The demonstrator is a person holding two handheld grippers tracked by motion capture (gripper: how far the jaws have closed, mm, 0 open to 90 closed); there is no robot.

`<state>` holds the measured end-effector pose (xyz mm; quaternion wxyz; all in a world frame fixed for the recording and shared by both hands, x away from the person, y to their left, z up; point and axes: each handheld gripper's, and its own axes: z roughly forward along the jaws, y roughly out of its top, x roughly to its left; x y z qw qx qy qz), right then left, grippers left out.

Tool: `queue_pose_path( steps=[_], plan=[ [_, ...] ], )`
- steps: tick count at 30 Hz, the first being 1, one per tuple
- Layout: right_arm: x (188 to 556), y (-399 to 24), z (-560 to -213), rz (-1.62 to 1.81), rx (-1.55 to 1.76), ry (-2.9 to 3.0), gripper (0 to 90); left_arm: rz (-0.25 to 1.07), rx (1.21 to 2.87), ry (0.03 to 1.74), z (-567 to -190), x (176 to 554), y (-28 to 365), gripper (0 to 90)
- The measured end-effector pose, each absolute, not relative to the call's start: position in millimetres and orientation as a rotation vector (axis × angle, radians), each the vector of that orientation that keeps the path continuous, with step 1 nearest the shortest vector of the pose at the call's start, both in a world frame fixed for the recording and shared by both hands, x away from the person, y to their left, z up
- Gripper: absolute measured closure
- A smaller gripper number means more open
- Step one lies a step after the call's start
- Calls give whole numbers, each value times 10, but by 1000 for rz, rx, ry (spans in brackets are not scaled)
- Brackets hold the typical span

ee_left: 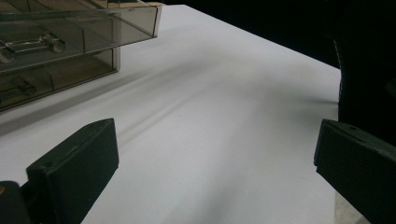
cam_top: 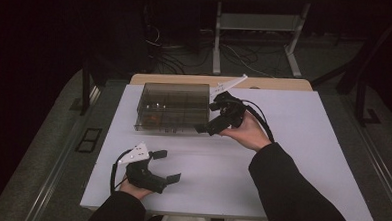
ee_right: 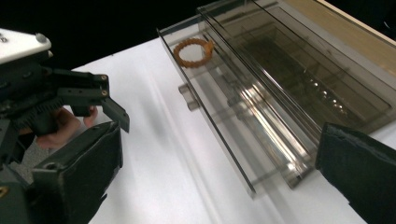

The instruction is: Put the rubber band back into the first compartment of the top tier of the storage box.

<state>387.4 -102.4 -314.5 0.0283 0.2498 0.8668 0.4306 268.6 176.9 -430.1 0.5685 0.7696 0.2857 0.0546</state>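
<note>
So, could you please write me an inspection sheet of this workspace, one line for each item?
Surface: white table top, bare around the box.
Job's things: clear smoky compartment box at the far middle, lid shut; orange ring inside a corner compartment.
Clutter: nothing seen.
Grippers: left gripper open, near the front edge, holding nothing; right gripper open, beside the box's right end.
Cables: one black cable trails from the right gripper; more on the floor behind.
Surroundings: dark room, white desk legs beyond.

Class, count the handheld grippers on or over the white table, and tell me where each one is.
2. The left gripper is near the table's front left edge, jaws apart. The right gripper is held at the right front corner of the clear plastic box, jaws apart.
</note>
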Motion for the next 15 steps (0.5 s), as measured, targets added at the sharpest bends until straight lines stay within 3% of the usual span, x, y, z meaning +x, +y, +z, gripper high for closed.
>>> queue_pose_path(
  steps=[15],
  plan=[
    [3696,-1502,-3233,1343,830,2630,1,129,1808,673,-4306,2689,1760,0]
  ],
)
